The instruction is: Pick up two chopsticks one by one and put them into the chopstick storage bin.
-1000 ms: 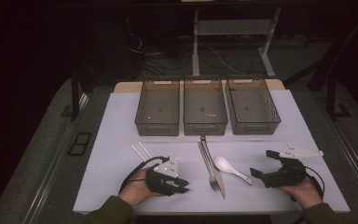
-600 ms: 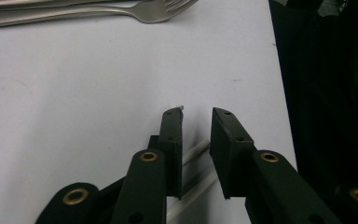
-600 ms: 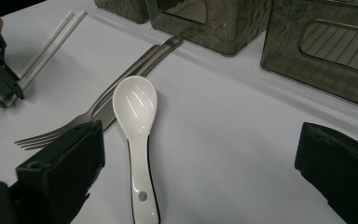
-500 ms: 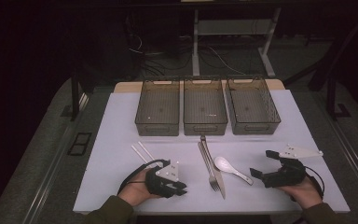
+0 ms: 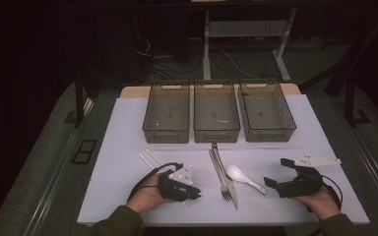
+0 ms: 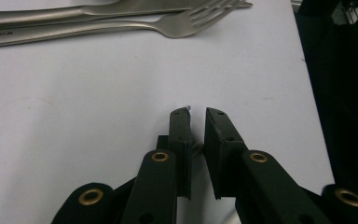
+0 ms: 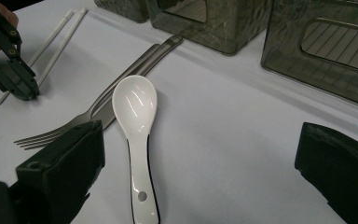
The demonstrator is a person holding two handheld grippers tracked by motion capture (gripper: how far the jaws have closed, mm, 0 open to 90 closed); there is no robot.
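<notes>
The left gripper [image 6: 196,112] lies low on the counter [image 5: 118,147], left of the fork [image 5: 222,182] and nearer the person than its tines. Its jaws have just been closing and now stand narrow, with only a thin slot between them. A sliver of white shows at the tips, most likely the near end of the chopsticks [image 5: 150,157]. Whether the pads already press on it I cannot tell.

The right gripper [image 5: 278,172] rests well to the right of the fork. Its jaws are wide and hold nothing, and they face the white spoon [image 7: 135,107], which lies just right of the fork.

A knife [image 5: 231,189] lies tight against the fork's right side. The two chopsticks run side by side, up and away to the left of the fork. Beyond the fork's handle three mesh bins [image 5: 216,113] stand in a row.

The step in hand looks like pinching up the chopsticks by their near end. To do it well:
- Keep the jaws square across the sticks and flat to the counter, so that both are caught and not just one.
- Finish the squeeze before lifting.
- Raise the sticks gently, since a hold on one end lets thin sticks swing or slip.
- Keep well left of the fork, so that its tines are not nudged.
</notes>
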